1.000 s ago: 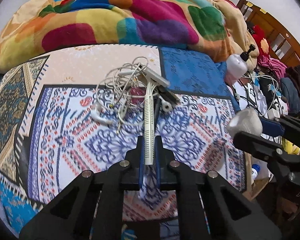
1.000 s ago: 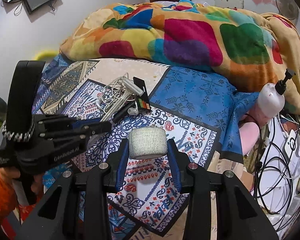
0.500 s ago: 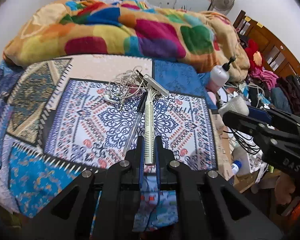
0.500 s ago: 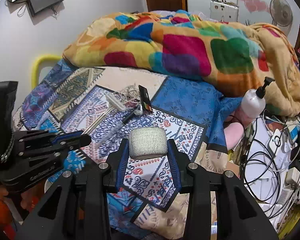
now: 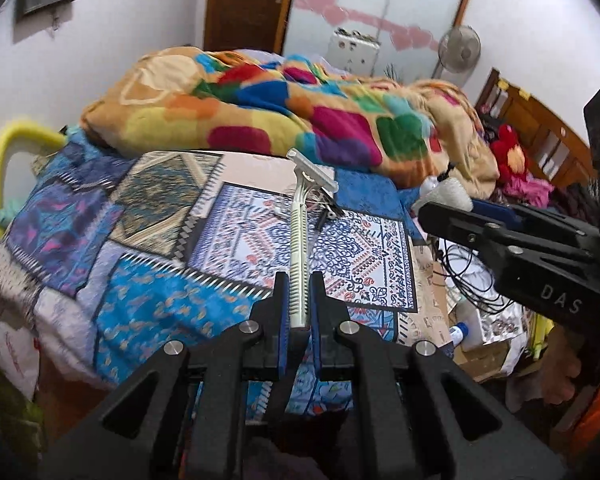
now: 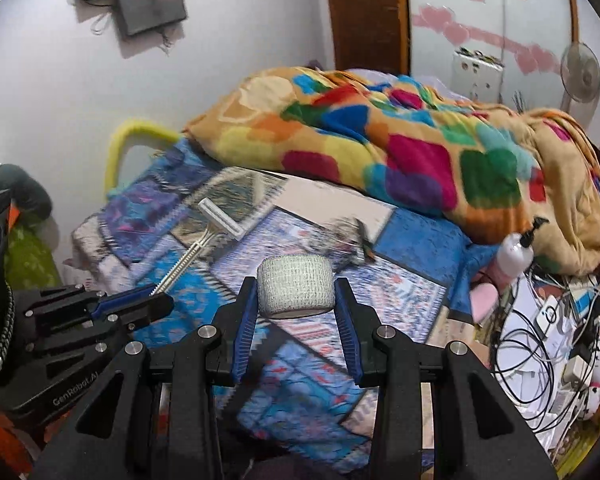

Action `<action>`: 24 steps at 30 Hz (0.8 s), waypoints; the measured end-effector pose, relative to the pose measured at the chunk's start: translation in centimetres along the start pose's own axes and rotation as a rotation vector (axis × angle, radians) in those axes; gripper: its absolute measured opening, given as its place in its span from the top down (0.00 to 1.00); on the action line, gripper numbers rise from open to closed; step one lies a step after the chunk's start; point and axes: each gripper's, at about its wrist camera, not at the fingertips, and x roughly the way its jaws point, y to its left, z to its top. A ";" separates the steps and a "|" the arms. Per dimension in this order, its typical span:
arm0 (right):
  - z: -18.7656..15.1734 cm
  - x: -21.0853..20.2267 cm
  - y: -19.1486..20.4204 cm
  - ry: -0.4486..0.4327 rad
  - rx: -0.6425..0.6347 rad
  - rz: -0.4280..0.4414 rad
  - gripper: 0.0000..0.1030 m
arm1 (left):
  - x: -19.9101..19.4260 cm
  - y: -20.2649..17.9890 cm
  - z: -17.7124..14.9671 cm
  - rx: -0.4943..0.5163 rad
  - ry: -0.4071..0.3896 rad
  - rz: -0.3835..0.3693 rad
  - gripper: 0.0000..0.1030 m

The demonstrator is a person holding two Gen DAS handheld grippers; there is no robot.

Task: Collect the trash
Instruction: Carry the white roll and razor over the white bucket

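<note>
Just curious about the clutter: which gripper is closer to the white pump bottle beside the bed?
Right. The right gripper, holding a bandage roll, is nearer the pump bottle; the left gripper, holding a razor, is farther.

Left gripper (image 5: pixel 299 300): matt black plastic frame, bright metal screw heads, blue ribbed pads. Razor (image 5: pixel 301 236): pale cream plastic, ridged handle, slight sheen. Right gripper (image 6: pixel 296 312): same matt black plastic. Bandage roll (image 6: pixel 296 286): off-white woven cloth, rough crinkled weave. Bedsheet (image 5: pixel 148 256): printed cloth, flat matt. Blanket (image 6: pixel 380 136): plush fleece, soft nap (looks fuzzy). Door (image 6: pixel 366 12): brown wood, low gloss. Pump bottle (image 6: pixel 514 254): smooth plastic.
</note>
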 end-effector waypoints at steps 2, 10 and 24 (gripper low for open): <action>0.1 -0.7 1.9 -0.012 -0.020 0.019 0.66 | -1.9 0.9 -0.7 -0.014 -0.022 0.015 0.92; -0.6 -2.4 9.0 -0.036 -0.100 0.105 0.66 | -8.9 5.6 -4.1 -0.091 -0.079 0.075 0.92; -3.1 -2.3 22.7 -0.004 -0.286 0.243 0.66 | -17.9 16.4 -12.9 -0.288 -0.129 0.262 0.92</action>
